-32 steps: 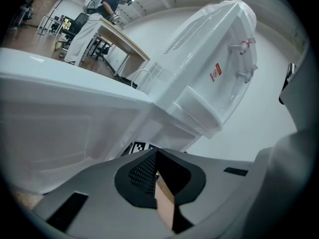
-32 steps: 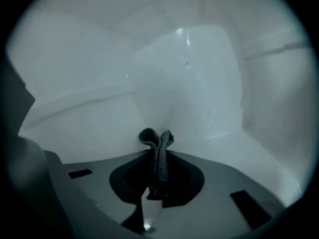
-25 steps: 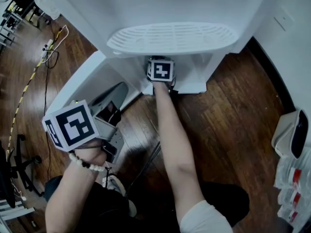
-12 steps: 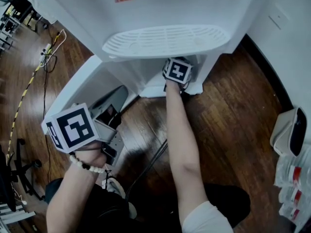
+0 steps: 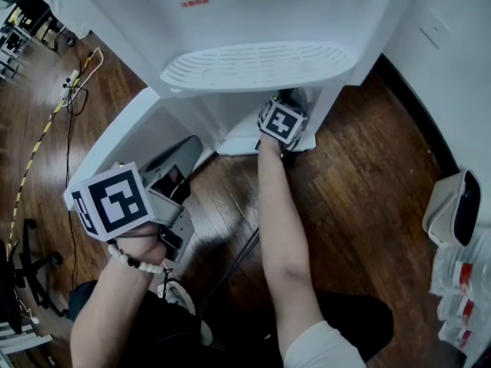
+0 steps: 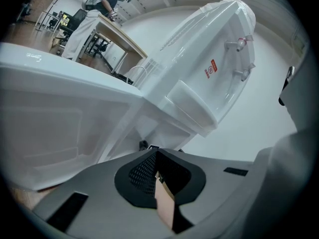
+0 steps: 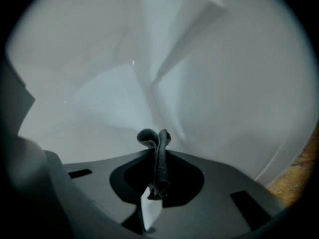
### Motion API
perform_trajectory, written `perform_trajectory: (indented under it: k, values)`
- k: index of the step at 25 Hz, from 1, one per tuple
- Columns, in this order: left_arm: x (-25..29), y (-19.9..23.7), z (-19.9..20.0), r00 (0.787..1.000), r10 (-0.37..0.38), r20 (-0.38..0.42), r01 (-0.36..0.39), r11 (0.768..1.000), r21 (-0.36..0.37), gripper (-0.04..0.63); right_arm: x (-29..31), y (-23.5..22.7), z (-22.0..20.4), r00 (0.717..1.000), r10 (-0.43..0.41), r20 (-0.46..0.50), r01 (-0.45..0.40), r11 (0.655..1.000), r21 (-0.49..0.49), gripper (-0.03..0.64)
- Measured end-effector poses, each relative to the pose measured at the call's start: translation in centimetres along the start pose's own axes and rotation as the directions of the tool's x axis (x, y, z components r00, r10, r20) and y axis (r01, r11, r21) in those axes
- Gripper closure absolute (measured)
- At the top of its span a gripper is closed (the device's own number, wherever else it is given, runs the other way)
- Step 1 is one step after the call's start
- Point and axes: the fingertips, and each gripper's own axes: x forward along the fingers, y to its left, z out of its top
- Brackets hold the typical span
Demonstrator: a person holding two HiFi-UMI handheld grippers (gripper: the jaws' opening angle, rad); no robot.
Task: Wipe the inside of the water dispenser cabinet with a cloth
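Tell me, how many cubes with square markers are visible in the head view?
2. One cube is on the left gripper, beside the open door; the other cube is on the right gripper, at the open cabinet. None seems hidden.

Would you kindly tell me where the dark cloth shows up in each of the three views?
Head view: not seen; hidden past the right gripper inside the cabinet.
Left gripper view: not in it.
Right gripper view: dark crumpled cloth, low centre, clamped in that gripper.
Shared landmark: the white plastic water dispenser.
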Motion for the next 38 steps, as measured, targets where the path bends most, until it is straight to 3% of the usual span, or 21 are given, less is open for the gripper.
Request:
perform_trajectory:
  k: [7,14,22,32,38]
  values:
    - [-0.6,-0.4,0.0,1.000,-0.001,0.004,0.001,1.000,0.003,0.600,-0.5,-0.8,-0.5,0.999,-0.035,-0.004,0.035,0.998,0.060,0.578]
    - [-1.1,-0.5,0.2,1.000,-0.003,0.011,0.003,1.000,0.002,0.600,0.0,2.0,-1.5,0.995,0.076,-0.070,-0.071,0.995,0.072,0.578]
    - [-1.5,-0.4,0.2,1.000,0.002,0.014,-0.002,1.000,0.006,0.600,-0.2,6.9,-4.4,0.971,0.169,-0.170,-0.182,0.982,-0.060,0.578]
    - [-1.7,-0.6,0.5,1.000,-0.002,0.024,0.002,1.000,0.014,0.600,-1.3,13.1,-7.5,0.903,0.325,-0.281,-0.372,0.919,-0.132,0.578]
    - [-1.6,-0.9,0.5,1.000,-0.006,0.029,0.006,1.000,0.011,0.600,-1.8,12.2,-8.0,0.911,0.295,-0.288,-0.348,0.926,-0.149,0.578]
